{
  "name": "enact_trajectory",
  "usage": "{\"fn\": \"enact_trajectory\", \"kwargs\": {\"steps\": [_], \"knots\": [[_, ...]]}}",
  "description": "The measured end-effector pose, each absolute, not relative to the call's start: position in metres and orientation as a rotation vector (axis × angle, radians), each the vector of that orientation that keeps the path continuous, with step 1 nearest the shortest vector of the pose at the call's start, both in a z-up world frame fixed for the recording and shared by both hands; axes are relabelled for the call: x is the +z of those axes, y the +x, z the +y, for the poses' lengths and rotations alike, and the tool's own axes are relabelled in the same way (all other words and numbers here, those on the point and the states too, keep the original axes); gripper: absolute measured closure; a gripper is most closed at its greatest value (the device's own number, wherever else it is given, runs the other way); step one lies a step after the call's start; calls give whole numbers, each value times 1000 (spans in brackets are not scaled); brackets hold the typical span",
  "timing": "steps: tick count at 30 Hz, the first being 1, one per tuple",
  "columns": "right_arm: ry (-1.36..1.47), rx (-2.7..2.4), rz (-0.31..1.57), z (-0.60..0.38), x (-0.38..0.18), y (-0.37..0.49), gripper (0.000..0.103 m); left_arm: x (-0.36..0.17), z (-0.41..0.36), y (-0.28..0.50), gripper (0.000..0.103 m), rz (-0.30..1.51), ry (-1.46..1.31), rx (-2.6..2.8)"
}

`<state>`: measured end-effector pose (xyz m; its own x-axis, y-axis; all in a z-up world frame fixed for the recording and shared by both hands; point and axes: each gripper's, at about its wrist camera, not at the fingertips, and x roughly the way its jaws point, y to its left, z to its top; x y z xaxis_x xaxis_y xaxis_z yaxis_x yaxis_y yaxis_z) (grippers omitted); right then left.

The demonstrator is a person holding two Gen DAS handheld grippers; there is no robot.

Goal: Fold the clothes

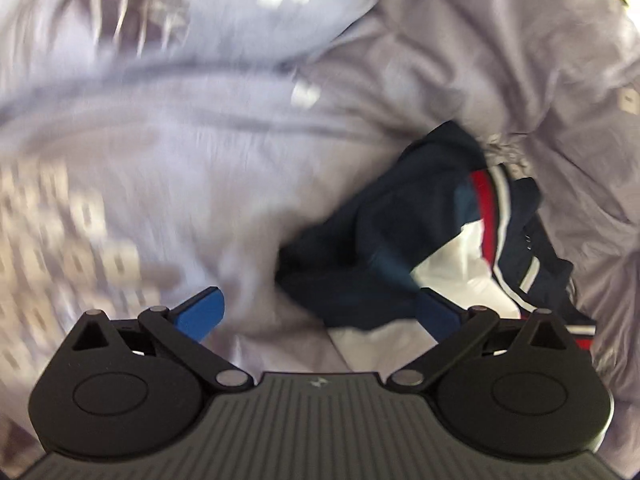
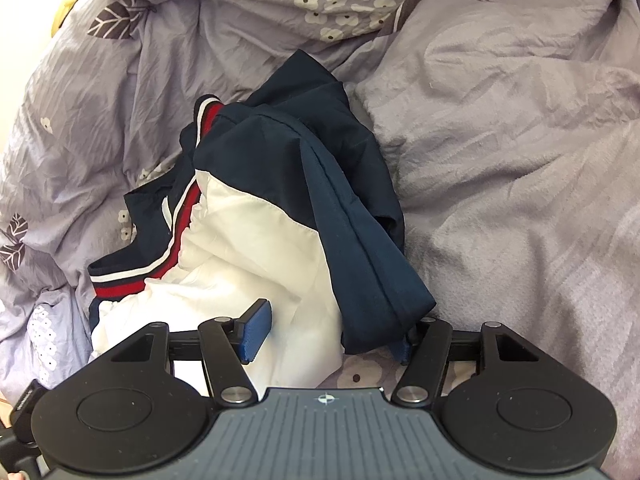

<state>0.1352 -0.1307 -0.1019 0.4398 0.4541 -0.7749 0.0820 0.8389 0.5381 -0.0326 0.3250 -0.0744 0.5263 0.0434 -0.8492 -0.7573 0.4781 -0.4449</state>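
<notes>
Our left gripper (image 1: 320, 312) hovers with jaws wide apart over the lilac duvet (image 1: 200, 200), gripping nothing; the view is blurred. The crumpled navy, white and red jacket (image 2: 280, 200) lies on it. Our right gripper (image 2: 326, 334) is spread open against its hem, 1 pad under navy cloth.

Both wrist cameras look down at close range over the bed (image 2: 520, 160); both views share the crumpled jacket (image 1: 400, 240) (image 2: 280, 200).
</notes>
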Motion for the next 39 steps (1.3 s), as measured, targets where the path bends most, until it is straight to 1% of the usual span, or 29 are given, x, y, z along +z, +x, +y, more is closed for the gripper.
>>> {"fn": "enact_trajectory", "kwargs": {"steps": [3, 5, 7, 9, 10, 11, 14, 18, 19, 21, 23, 25, 27, 30, 32, 37, 39], "knots": [[542, 251, 1102, -129, -102, 135, 40, -67, 335, -25, 1, 867, -967, 346], [531, 253, 1101, -128, -102, 135, 40, -57, 326, -14, 1, 852, -873, 272], [525, 253, 1102, -127, -102, 135, 39, -53, 303, 3, 1, 886, -682, 260], [525, 254, 1105, -127, -101, 135, 39, -70, 275, 23, 1, 1021, -403, 380], [528, 257, 1106, -128, -101, 136, 38, -87, 267, 35, 0, 1108, -270, 441], [535, 260, 1107, -130, -101, 136, 38, -108, 266, 40, 0, 1173, -214, 458], [556, 270, 1111, -134, -102, 137, 38, -126, 284, 29, 0, 1187, -314, 470], [566, 270, 1112, -137, -103, 139, 38, -94, 297, 9, 1, 1099, -421, 477], [566, 272, 1112, -137, -103, 139, 38, -87, 299, 5, 0, 1095, -397, 499], [561, 277, 1111, -137, -103, 139, 38, -76, 301, -2, 4, 1093, -333, 550], [555, 283, 1111, -136, -102, 139, 37, -67, 299, -9, 4, 1098, -246, 545], [554, 283, 1111, -136, -102, 139, 37, -64, 302, -12, 4, 1110, -289, 470], [551, 282, 1110, -135, -102, 138, 37, -61, 305, -17, 3, 1121, -422, 386], [540, 282, 1110, -134, -101, 138, 36, -71, 309, -18, 3, 1115, -649, 265], [533, 283, 1110, -133, -101, 137, 36, -82, 308, -16, 3, 1128, -746, 246], [533, 283, 1111, -134, -102, 137, 36, -113, 309, -10, 1, 1219, -834, 331], [532, 284, 1110, -134, -102, 138, 35, -118, 311, -12, 1, 1221, -868, 347]]}}
